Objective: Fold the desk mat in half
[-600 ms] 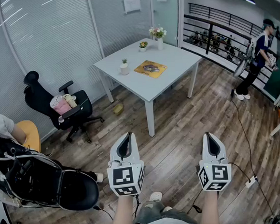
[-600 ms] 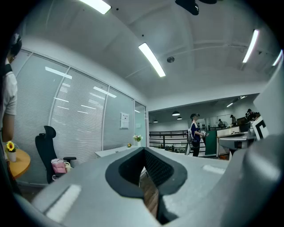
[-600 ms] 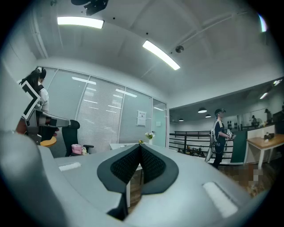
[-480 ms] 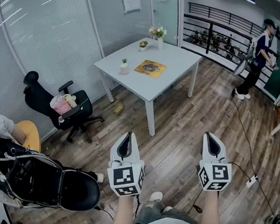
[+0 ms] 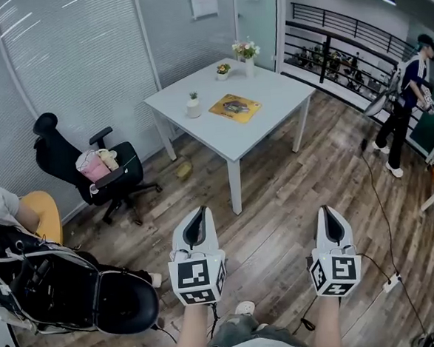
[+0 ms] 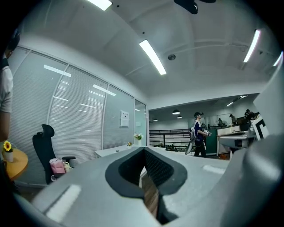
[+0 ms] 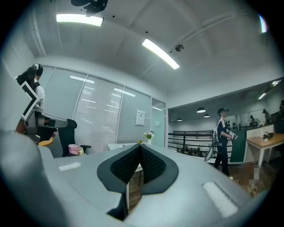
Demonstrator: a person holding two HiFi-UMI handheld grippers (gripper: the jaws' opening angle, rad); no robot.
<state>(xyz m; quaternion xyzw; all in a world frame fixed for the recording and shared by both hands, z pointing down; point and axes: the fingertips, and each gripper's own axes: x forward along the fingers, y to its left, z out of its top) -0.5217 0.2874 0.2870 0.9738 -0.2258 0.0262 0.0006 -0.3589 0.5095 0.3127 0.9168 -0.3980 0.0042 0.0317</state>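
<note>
1. Since the earlier frames the bystander (image 5: 410,92) at 2 o'clock has stepped further toward 3 o'clock and now stands with feet apart. The head view has drifted a little, so the office chair (image 5: 102,170) sits slightly more toward 9 o'clock. Both grippers keep almost the same places.
2. The left gripper (image 5: 197,212) is held low at 6 o'clock in the head view, pointing toward 12 o'clock over the wooden floor (image 5: 279,216). Its marker cube (image 5: 199,281) faces the camera, and a bare forearm (image 5: 190,335) runs straight back from it.
3. The right gripper (image 5: 325,210) is level with it and well apart, at 5 o'clock, also pointing toward 12 o'clock. It has its own cube (image 5: 335,274) and forearm (image 5: 324,330) behind it.
4. In the left gripper view the dark fingers (image 6: 128,168) meet at their tips and hold nothing.
5. In the right gripper view the fingers (image 7: 124,166) are likewise pressed together at the tips and are empty.
6. The desk mat (image 5: 234,106) lies flat and unfolded on the white counter (image 5: 281,90). It is at 12 o'clock from the grippers and well away from both.
7. On the counter a small potted plant (image 5: 193,104) stands just beside the mat at its 9 o'clock. A vase of flowers (image 5: 246,56) stands near the far corner at 12 o'clock.
</note>
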